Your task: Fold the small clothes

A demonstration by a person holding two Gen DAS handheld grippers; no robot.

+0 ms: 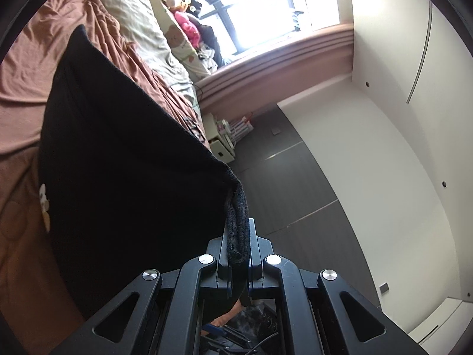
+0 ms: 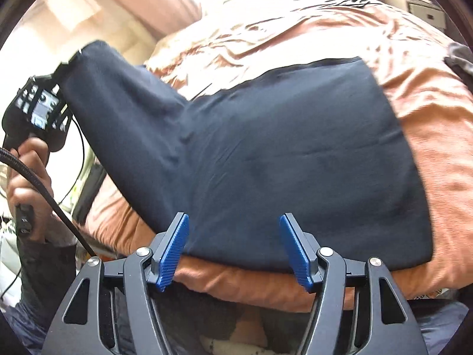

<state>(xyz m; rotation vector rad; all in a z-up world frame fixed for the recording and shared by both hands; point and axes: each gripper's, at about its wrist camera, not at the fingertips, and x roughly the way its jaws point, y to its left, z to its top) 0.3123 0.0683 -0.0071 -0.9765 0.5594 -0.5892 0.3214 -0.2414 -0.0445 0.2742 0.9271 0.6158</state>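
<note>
In the left wrist view, the left gripper (image 1: 238, 236) is clamping its black fingers (image 1: 253, 233) tight on a bunched corner of the dark navy, soft knit garment (image 1: 118, 162), a thick fold of the fabric sitting squeezed between them. From that pinch the cloth is stretching away in a taut sheet toward the rumpled terracotta-orange bedsheet (image 1: 29, 68) of the bed, hanging above it on this side. A pale crumpled cream blanket (image 1: 139, 20) is lying further up the bed, with a row of stuffed toys (image 1: 186, 26) sitting against the bright window (image 1: 260, 9).

In the right wrist view, the right gripper (image 2: 235, 245) is hovering with its blue ribbed pads (image 2: 173, 254) spread wide apart, gripping nothing, just at the near edge of the garment (image 2: 280, 162). Most of the cloth is lying flat on the orange sheet (image 2: 437, 136), while one corner is being lifted up and to the left by the left gripper (image 2: 63, 68), which a person's hand (image 2: 28, 174) is holding by its black handle, a braided black cable (image 2: 50, 198) trailing down across the hand.
</note>
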